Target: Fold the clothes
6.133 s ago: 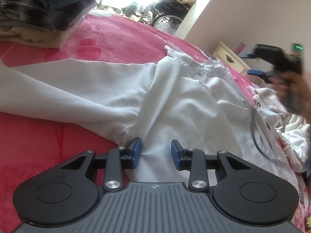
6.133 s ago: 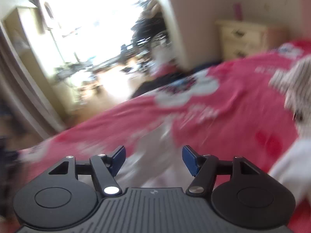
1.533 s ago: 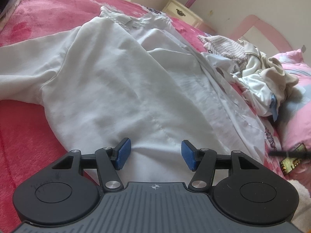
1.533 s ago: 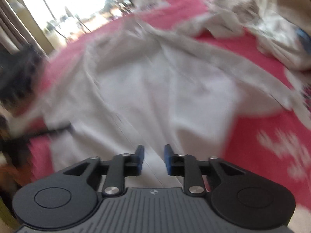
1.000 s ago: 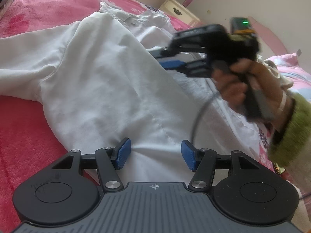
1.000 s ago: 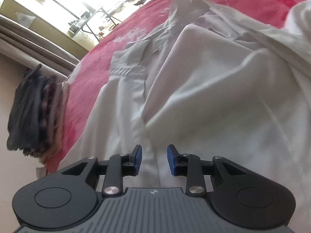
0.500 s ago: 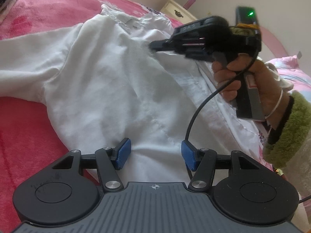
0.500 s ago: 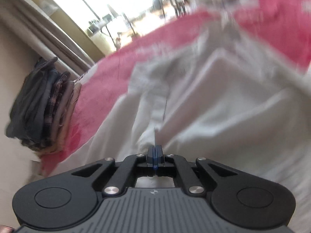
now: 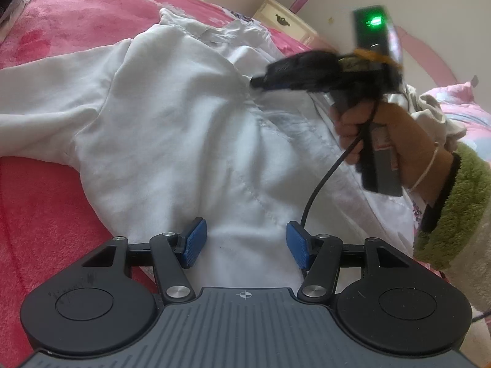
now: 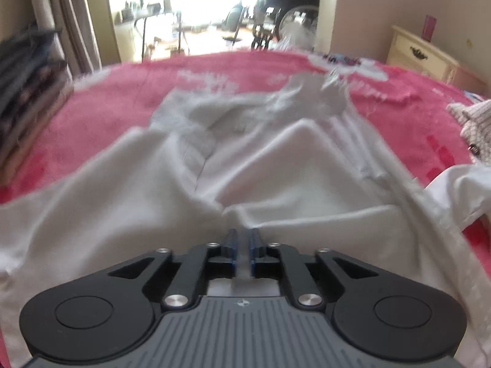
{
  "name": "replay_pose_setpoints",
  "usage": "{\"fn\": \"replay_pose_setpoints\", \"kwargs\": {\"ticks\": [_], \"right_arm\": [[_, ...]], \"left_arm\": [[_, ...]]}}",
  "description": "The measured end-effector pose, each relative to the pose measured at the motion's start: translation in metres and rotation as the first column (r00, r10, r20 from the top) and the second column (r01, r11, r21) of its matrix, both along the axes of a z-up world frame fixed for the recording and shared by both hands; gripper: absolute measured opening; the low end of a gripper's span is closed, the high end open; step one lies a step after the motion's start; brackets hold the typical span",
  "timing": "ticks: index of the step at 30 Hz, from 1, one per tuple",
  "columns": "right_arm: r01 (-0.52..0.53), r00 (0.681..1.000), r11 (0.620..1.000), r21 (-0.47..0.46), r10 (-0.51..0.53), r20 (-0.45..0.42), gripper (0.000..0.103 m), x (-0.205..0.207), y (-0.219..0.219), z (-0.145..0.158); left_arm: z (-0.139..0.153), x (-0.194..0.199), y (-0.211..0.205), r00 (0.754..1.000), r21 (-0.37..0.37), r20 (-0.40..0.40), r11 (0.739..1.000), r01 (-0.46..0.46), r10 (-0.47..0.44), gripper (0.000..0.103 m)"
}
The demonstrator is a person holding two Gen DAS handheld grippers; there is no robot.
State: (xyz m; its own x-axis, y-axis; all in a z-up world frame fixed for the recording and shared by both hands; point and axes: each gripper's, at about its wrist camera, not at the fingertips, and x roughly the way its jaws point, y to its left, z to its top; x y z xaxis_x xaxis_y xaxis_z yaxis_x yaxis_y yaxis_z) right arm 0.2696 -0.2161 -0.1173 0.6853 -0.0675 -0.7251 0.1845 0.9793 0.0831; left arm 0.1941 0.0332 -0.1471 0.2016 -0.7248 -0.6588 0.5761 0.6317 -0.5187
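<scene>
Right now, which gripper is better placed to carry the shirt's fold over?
Right. The right gripper is shut on the white shirt, fabric pinched between its pads. The left gripper is open at the hem, holding nothing.

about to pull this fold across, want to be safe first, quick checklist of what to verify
1. Right claw pinching the white shirt: ok, cloth sits between the pads.
2. Left claw holding the hem: not ok, jaws open over the cloth.
3. Cable clear of the fold: not ok, it hangs over the shirt.
4. Left sleeve tucked in: not ok, spread on the pink blanket.
5. Grip depth: cannot tell.
</scene>
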Motion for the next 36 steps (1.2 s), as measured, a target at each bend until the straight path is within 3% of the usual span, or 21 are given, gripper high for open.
{"fn": "replay_pose_setpoints", "kwargs": {"ticks": [2,6,8,11,15,20,21,23,24,28,32,36], "right_arm": [[0.006,1.000,1.000,-0.019,-0.006,0.003,0.017,0.001,-0.001,0.001],[0.005,1.000,0.990,0.142,-0.009,0.027,0.026,0.024,-0.014,0.014],[0.011,1.000,0.971,0.237,-0.014,0.008,0.032,0.048,-0.021,0.010],[0.045,0.998,0.931,0.363,-0.029,-0.051,0.033,0.084,-0.034,-0.006],[0.072,0.993,0.893,0.444,-0.023,-0.114,0.036,0.115,-0.042,-0.026],[0.061,0.991,0.903,0.425,-0.003,-0.135,0.035,0.132,-0.037,-0.035],[0.049,0.991,0.910,0.412,0.006,-0.132,0.031,0.133,-0.034,-0.035],[0.024,0.992,0.927,0.374,0.025,-0.125,0.009,0.134,-0.029,-0.034],[0.016,0.992,0.935,0.354,0.029,-0.122,0.003,0.133,-0.026,-0.033],[-0.030,0.998,0.959,0.281,0.046,-0.049,0.002,0.129,-0.017,-0.023],[-0.009,1.000,0.981,0.193,0.004,0.028,0.002,0.129,-0.013,-0.014],[0.019,0.999,0.991,0.132,-0.025,0.039,0.002,0.135,-0.009,-0.018]], "left_arm": [[0.000,0.000,0.000,1.000,0.000,-0.001,1.000,0.000,0.000,0.058],[0.000,0.000,0.000,1.000,0.001,0.000,1.000,0.002,-0.002,0.058],[0.000,0.001,0.000,1.000,0.000,0.001,1.000,0.003,-0.003,0.058],[-0.001,0.001,0.000,1.000,-0.002,0.000,1.000,0.005,-0.005,0.058],[-0.002,0.002,0.001,1.000,-0.007,-0.001,1.000,0.009,-0.009,0.058],[-0.003,0.003,0.001,1.000,-0.016,-0.007,1.000,0.010,-0.010,0.058],[-0.003,0.003,0.001,1.000,-0.016,-0.008,1.000,0.010,-0.010,0.058],[-0.003,0.004,0.001,1.000,-0.018,-0.009,1.000,0.009,-0.009,0.058],[-0.003,0.004,0.001,1.000,-0.019,-0.010,1.000,0.009,-0.009,0.058],[-0.003,0.004,0.000,1.000,-0.018,-0.011,1.000,0.008,-0.008,0.058],[-0.003,0.004,-0.001,1.000,-0.022,-0.017,1.000,0.004,-0.005,0.058],[-0.004,0.003,-0.005,1.000,-0.023,-0.018,1.000,0.004,-0.004,0.058]]}}
